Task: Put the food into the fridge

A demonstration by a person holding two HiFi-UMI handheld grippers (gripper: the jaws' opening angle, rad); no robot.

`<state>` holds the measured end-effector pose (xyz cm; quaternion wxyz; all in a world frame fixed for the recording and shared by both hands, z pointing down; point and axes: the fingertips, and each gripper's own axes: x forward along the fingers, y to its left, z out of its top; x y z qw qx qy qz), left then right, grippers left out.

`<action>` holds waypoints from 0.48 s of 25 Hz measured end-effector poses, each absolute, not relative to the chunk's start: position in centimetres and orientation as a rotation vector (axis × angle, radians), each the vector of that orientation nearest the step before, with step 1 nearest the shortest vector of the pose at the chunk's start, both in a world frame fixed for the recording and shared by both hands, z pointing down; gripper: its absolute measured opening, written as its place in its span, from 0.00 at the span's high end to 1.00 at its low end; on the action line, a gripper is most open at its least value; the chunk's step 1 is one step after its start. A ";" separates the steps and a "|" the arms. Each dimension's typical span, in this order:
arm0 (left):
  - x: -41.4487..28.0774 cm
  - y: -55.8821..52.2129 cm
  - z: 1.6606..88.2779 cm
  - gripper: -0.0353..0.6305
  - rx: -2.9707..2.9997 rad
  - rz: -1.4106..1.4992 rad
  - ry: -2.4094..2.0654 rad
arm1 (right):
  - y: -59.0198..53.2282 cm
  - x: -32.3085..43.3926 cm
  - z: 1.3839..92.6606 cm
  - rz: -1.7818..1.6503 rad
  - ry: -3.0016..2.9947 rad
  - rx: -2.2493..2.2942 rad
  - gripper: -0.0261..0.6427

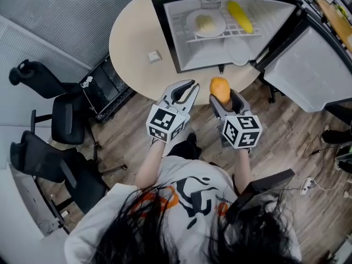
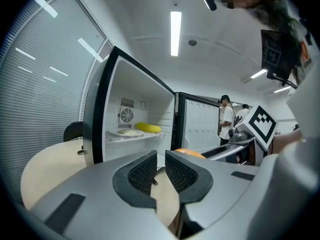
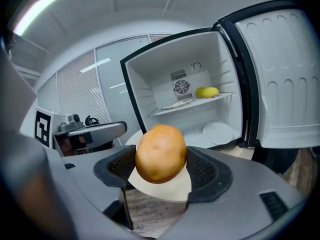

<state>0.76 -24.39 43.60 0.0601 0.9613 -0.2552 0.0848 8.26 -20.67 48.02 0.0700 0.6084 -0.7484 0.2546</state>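
A small fridge (image 1: 165, 21) stands open on a round beige table (image 1: 132, 48). On its shelf lie a plate of pale food (image 1: 205, 23) and a long yellow food item (image 1: 240, 16); an empty white plate (image 1: 237, 51) sits on the fridge floor. My right gripper (image 1: 222, 95) is shut on a round orange fruit (image 1: 220, 87), in front of the table's near edge. The right gripper view shows the fruit (image 3: 161, 154) squeezed between both pads, facing the fridge (image 3: 150, 84). Beside it on the left, my left gripper (image 1: 190, 87) holds nothing, its jaws almost together (image 2: 161, 166).
The fridge door (image 1: 313, 65) swings out to the right. A small square object (image 1: 154, 55) lies on the table left of the fridge. Black office chairs (image 1: 60, 120) stand at the left on the wooden floor. A person (image 2: 227, 121) stands far behind.
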 end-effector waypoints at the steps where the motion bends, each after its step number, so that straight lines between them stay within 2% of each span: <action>1: 0.7 -24.8 43.7 0.88 2.906 0.251 -0.766 | -21.1 8.1 48.2 0.776 -2.246 1.831 0.47; 12: -0.3 -27.9 44.6 0.88 2.871 0.210 -0.728 | -24.1 6.7 49.3 0.874 -2.226 1.825 0.47</action>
